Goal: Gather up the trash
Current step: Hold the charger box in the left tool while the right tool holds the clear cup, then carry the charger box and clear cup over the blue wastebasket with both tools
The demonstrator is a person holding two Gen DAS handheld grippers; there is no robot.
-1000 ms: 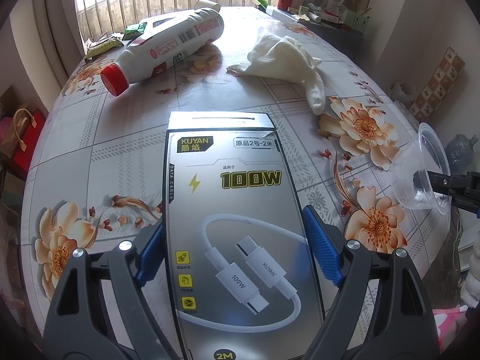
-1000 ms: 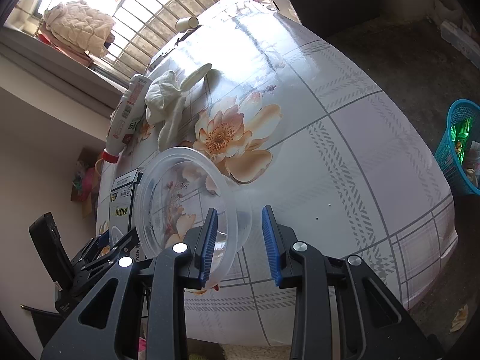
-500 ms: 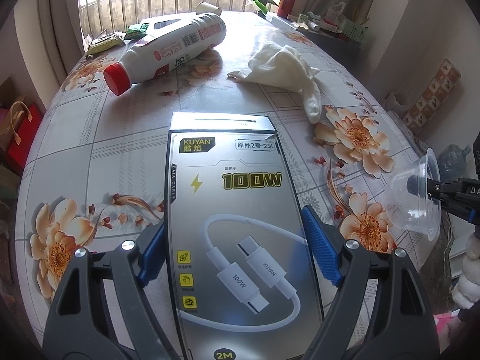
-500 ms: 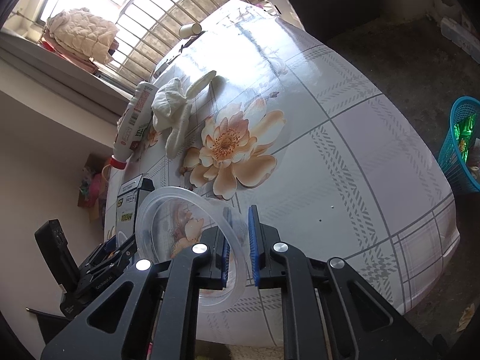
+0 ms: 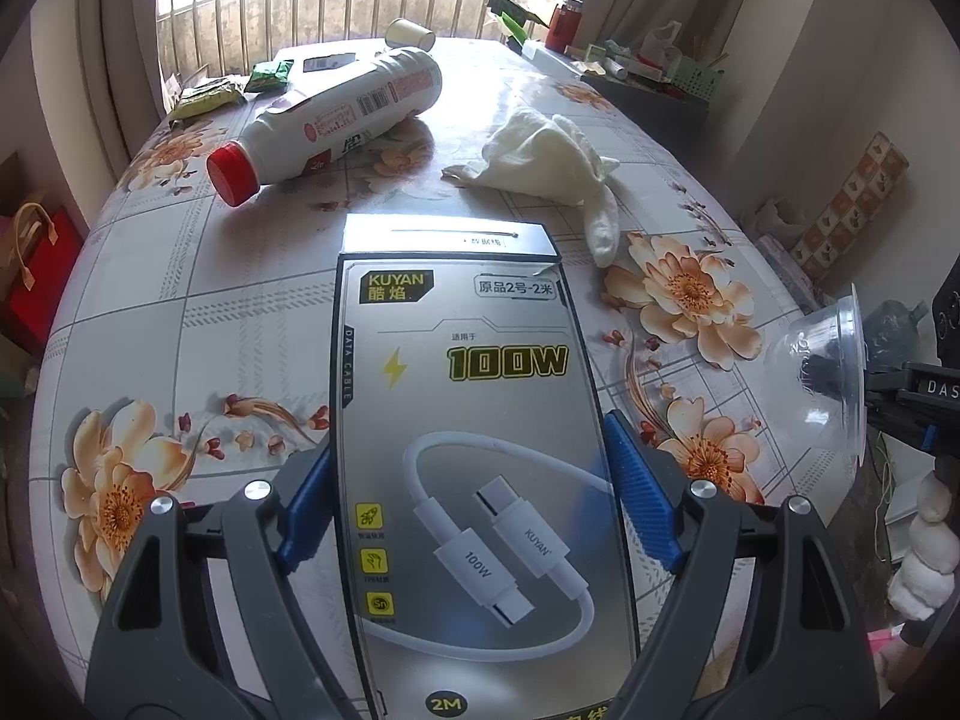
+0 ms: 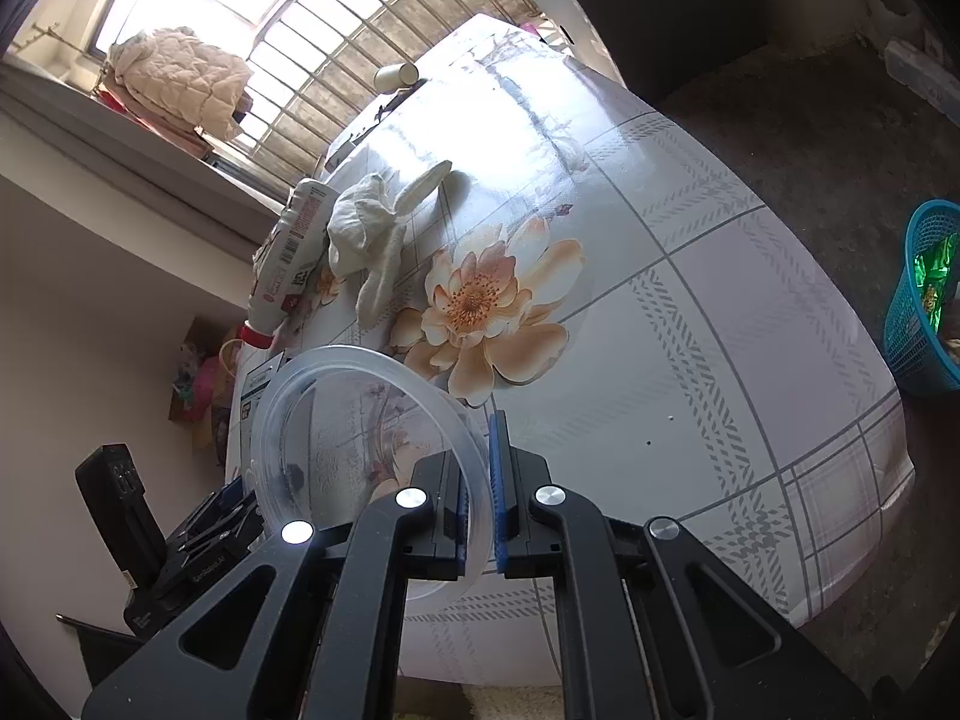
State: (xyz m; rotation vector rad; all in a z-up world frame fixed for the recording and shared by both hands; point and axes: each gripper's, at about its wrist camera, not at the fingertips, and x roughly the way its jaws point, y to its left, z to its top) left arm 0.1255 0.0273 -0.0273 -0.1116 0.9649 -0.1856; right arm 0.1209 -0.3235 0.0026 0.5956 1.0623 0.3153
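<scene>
Left hand-held gripper [image 5: 465, 498] clamped on cable box [image 5: 474, 420], blue pads against both its long sides, above the floral table [image 5: 240, 312]. Right hand-held gripper [image 6: 478, 501] pinched on the rim of a clear plastic bowl [image 6: 360, 450], seemingly off the table's edge. Bottle [image 5: 336, 114] and white cloth [image 5: 546, 162] lie on the table. Blue basket [image 6: 924, 300] on the floor.
</scene>
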